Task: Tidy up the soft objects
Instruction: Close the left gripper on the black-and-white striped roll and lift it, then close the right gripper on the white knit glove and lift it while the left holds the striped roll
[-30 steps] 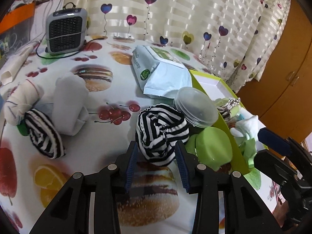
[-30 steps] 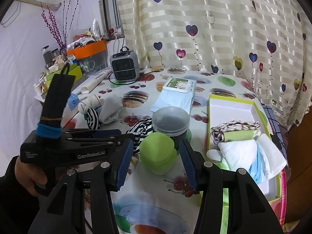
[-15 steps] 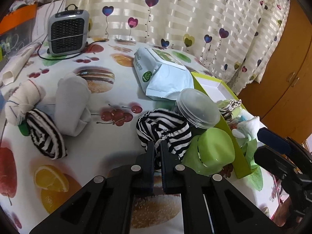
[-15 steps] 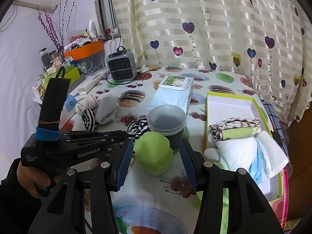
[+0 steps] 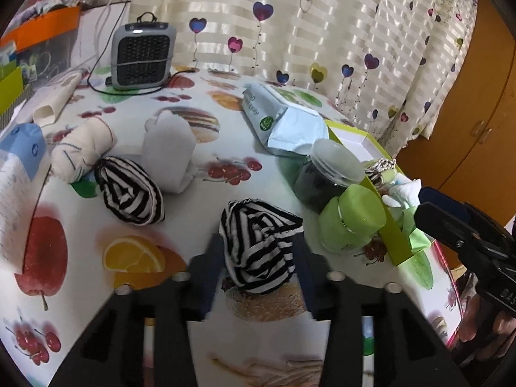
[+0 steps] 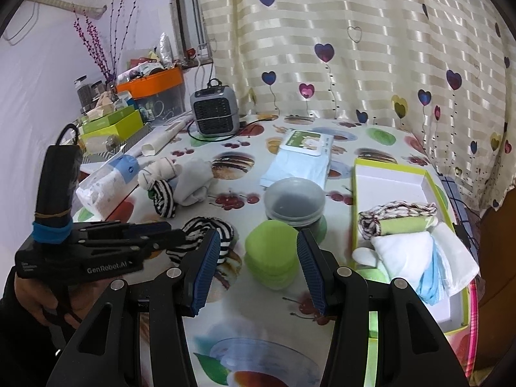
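My left gripper (image 5: pixel 258 258) is shut on a black-and-white striped sock bundle (image 5: pixel 261 245) and holds it just above the table; it also shows in the right wrist view (image 6: pixel 206 229). A second striped bundle (image 5: pixel 129 190), a grey sock (image 5: pixel 167 154) and a cream sock roll (image 5: pixel 80 151) lie at the left. The green-rimmed box (image 6: pixel 390 174) at the right holds folded cloths (image 6: pixel 419 251). My right gripper (image 6: pixel 258 267) is open and empty, low over the table with a green lidded tub (image 6: pixel 271 258) between its fingers' line of sight.
A clear-lidded dark jar (image 6: pixel 295 203) stands behind the green tub. A wipes pack (image 6: pixel 300 158) and a grey heater (image 6: pixel 214 114) with its cord sit farther back. A tissue packet (image 5: pixel 19 174) lies at the left edge. Cluttered boxes (image 6: pixel 129 119) stand on the far left.
My left gripper closed on the striped bundle, then lifted it and drew it back from the jar and tub. The right gripper stayed open and barely moved.
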